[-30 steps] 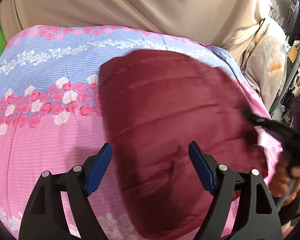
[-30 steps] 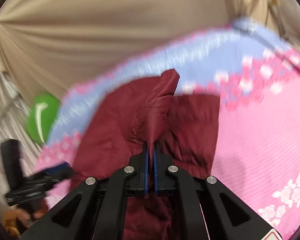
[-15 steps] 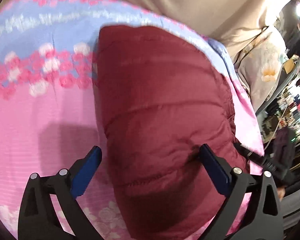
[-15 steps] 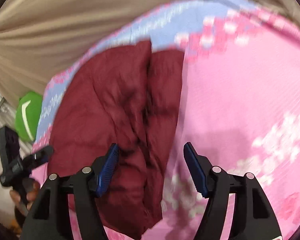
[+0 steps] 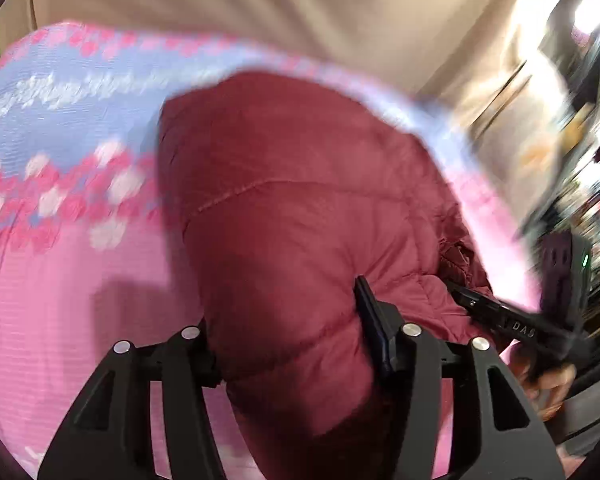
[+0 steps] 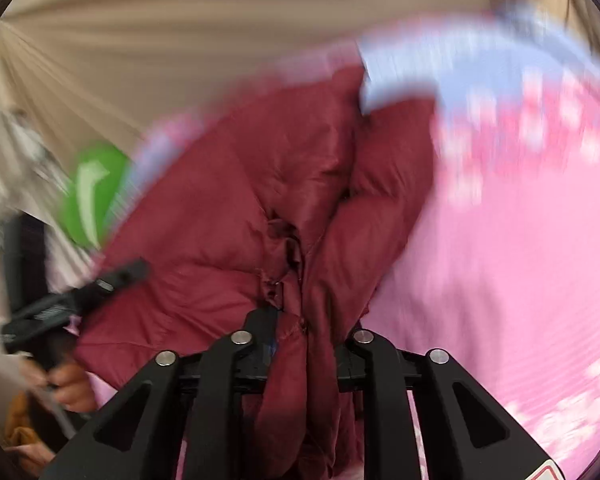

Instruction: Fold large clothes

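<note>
A maroon puffer jacket lies folded on a pink and blue flowered bedsheet. My left gripper is low over the jacket's near edge. Its jaws are closing, and the puffy edge fills the gap and bulges over the left finger. In the right wrist view the jacket shows a deep crease down its middle. My right gripper is closing on a bunched fold at that crease, with cloth packed between the fingers. Each gripper also shows in the other's view: the right gripper and the left gripper.
A beige curtain hangs behind the bed. A green object sits beyond the bed's far left corner. Cluttered, brightly lit shelves stand past the bed's right side. The person's hand holds the left gripper's handle.
Both grippers came down onto the jacket's near edge. The left jaws narrowed around the puffy edge. The right jaws let go of a raised flap, opened, then closed around a fold.
</note>
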Demonstrator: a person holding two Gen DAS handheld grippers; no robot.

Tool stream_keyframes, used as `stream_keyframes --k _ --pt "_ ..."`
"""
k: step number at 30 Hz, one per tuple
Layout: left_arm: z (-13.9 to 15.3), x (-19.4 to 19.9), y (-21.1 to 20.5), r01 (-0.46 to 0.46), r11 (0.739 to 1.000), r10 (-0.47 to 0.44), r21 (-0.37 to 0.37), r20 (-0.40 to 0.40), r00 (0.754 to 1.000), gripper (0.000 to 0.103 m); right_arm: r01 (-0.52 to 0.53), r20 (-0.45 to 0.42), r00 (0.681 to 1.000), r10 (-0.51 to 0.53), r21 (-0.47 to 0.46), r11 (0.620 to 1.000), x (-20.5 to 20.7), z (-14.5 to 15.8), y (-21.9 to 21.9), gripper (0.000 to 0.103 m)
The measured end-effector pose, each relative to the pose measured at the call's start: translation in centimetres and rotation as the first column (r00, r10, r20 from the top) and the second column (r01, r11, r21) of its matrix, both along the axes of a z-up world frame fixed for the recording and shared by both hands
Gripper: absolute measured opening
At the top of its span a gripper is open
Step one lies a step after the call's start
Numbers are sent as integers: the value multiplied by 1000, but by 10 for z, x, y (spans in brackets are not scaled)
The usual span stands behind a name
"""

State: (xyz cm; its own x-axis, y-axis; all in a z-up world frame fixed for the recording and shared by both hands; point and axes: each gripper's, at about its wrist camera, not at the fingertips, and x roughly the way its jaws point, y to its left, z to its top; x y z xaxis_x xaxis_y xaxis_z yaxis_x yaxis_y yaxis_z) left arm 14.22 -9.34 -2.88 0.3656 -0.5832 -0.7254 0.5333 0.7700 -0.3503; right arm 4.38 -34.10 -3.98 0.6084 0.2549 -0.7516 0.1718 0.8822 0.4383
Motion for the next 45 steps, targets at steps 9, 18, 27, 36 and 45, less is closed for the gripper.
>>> stream_keyframes --k 9,18,27,36,45 --pt "45 -73 47 56 997 -62 44 139 988 82 50 98 994 -55 51 997 -73 44 -12 47" --pt "-10 -97 28 7 946 -60 325 153 986 36 1 134 991 -12 81 997 -70 41 30 7" --pt "-31 -89 25 41 939 -66 341 62 996 34 87 -53 995 -87 -14 996 -74 -10 21 4" --pt "59 -90 34 41 987 -73 155 209 975 45 134 185 977 -104 -155 979 -61 98 5 16" --pt "22 -34 -32 -46 968 -10 248 220 975 48 110 80 993 -91 -283 953 82 64 -5 2"
